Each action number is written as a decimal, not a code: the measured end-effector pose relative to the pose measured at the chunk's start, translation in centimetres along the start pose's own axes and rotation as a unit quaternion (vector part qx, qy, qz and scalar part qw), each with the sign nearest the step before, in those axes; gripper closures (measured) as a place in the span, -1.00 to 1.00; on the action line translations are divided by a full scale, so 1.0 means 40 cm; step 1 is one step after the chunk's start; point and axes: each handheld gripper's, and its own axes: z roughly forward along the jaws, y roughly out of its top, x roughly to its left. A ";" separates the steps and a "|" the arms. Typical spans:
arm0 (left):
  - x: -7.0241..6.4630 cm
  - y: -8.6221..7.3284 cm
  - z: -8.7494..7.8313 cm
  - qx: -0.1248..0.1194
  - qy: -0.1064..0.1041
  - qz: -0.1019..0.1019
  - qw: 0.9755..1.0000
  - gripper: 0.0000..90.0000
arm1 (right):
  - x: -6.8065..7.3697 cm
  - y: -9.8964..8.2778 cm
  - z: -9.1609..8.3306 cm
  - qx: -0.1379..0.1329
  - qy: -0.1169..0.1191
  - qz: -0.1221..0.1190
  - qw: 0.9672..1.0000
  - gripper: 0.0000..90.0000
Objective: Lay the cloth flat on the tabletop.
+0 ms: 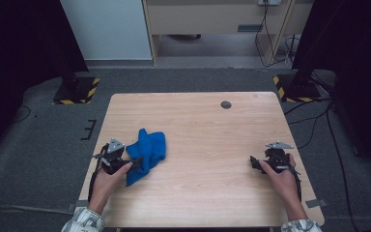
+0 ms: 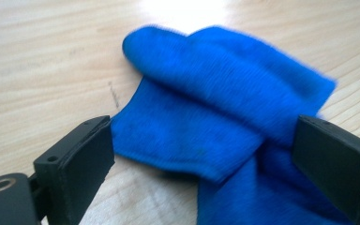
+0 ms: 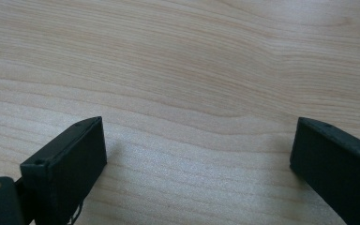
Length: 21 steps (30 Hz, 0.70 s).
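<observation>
Bare light wooden tabletop (image 1: 212,145) lies between the 2 grippers; only the crumpled blue knit cloth (image 1: 146,152) near the left edge blocks passage, lying between the left gripper's (image 1: 134,166) spread jaws.

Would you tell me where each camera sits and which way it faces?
High view: above the person's side, looking down at the table; both hands and forearms show.
Left gripper view: on the left gripper, facing the cloth; open jaws show.
Right gripper view: on the right gripper, facing bare wood.
High and left views share the cloth.
</observation>
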 end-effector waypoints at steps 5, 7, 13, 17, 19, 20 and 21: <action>-0.015 0.013 -0.010 -0.011 -0.007 0.003 1.000 -0.87 | 0.000 0.000 0.000 0.000 0.000 0.000 1.000 -0.91; -0.024 0.014 -0.006 -0.009 -0.013 0.003 1.000 -0.88 | 0.000 0.000 0.000 0.000 0.000 0.000 1.000 -0.91; -0.041 0.010 0.028 0.018 -0.012 0.018 1.000 -0.89 | 0.000 0.000 0.000 0.000 0.000 0.000 1.000 -0.91; -0.025 -0.003 0.048 0.034 -0.015 0.004 0.999 -0.79 | 0.000 0.000 0.000 0.000 0.000 0.000 1.000 -0.91; -0.020 -0.009 0.062 0.046 -0.021 -0.003 0.999 -0.69 | 0.000 0.000 0.000 0.000 0.000 0.000 1.000 -0.91; -0.018 -0.010 0.065 0.047 -0.025 -0.001 0.999 -0.57 | 0.000 0.000 0.000 0.000 0.000 0.000 1.000 -0.91; -0.016 -0.009 0.066 0.046 -0.025 0.003 0.999 -0.40 | 0.000 0.000 0.000 0.000 0.000 0.000 1.000 -0.91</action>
